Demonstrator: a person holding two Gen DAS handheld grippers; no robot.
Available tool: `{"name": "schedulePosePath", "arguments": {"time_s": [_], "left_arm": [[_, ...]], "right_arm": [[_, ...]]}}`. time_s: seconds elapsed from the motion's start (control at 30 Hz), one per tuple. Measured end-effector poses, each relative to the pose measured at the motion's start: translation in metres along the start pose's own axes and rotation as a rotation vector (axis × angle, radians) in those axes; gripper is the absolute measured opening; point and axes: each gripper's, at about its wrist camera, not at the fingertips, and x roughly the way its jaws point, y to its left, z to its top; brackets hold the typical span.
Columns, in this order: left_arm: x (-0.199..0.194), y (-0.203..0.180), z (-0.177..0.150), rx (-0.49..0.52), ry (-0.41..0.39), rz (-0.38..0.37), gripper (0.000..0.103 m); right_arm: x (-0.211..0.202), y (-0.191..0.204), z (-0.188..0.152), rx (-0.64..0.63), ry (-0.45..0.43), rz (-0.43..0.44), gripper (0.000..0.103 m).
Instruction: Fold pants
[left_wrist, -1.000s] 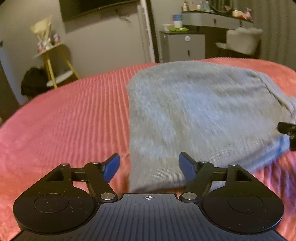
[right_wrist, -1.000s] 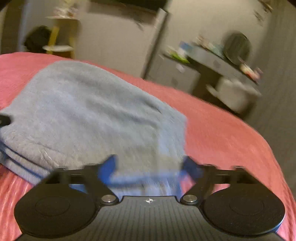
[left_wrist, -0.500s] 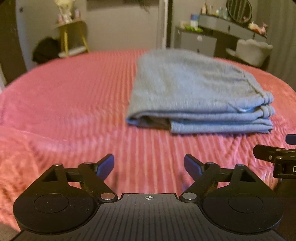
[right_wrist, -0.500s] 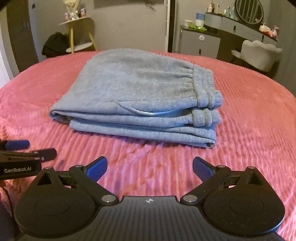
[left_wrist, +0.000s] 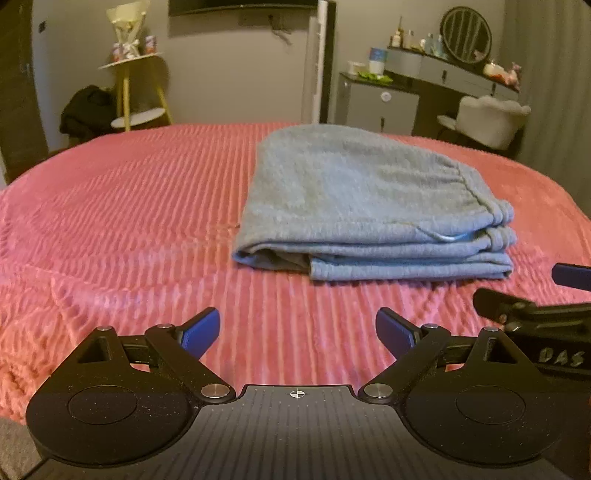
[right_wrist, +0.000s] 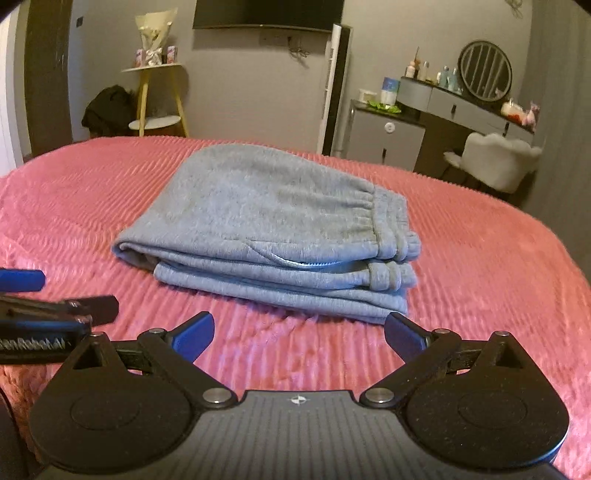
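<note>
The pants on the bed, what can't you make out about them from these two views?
- Pants: both views show only the near edge and top, so the far side is hidden by the stack itself.
- Legs and cuffs: tucked inside the folds, not visible.
- Bed beneath: covered by the pants.
- Pocket: contents hidden by fabric.

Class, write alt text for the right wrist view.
Grey sweatpants lie folded in a stack on a pink ribbed bedspread, elastic waistband to the right. The open right tool sits short of them, empty; the left tool shows at the left edge.
</note>
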Motion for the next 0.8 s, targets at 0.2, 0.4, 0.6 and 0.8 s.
{"name": "schedulePosePath", "arguments": {"time_s": [0.2, 0.4, 0.6, 0.8], "left_arm": [[0.013, 0.002, 0.002, 0.001, -0.02, -0.037, 0.095], [0.035, 0.003, 0.006, 0.028, 0.025, -0.053, 0.095], [0.049, 0.009, 0.012, 0.025, 0.036, -0.05, 0.095], [0.06, 0.004, 0.021, 0.053, 0.04, -0.049, 0.095]], "right_arm": [[0.01, -0.014, 0.002, 0.102, 0.003, -0.003, 0.099], [0.024, -0.019, 0.006, 0.126, 0.004, -0.033, 0.099], [0.038, -0.018, 0.01, 0.102, 0.013, -0.039, 0.099], [0.052, -0.02, 0.015, 0.096, 0.025, -0.033, 0.099]]}}
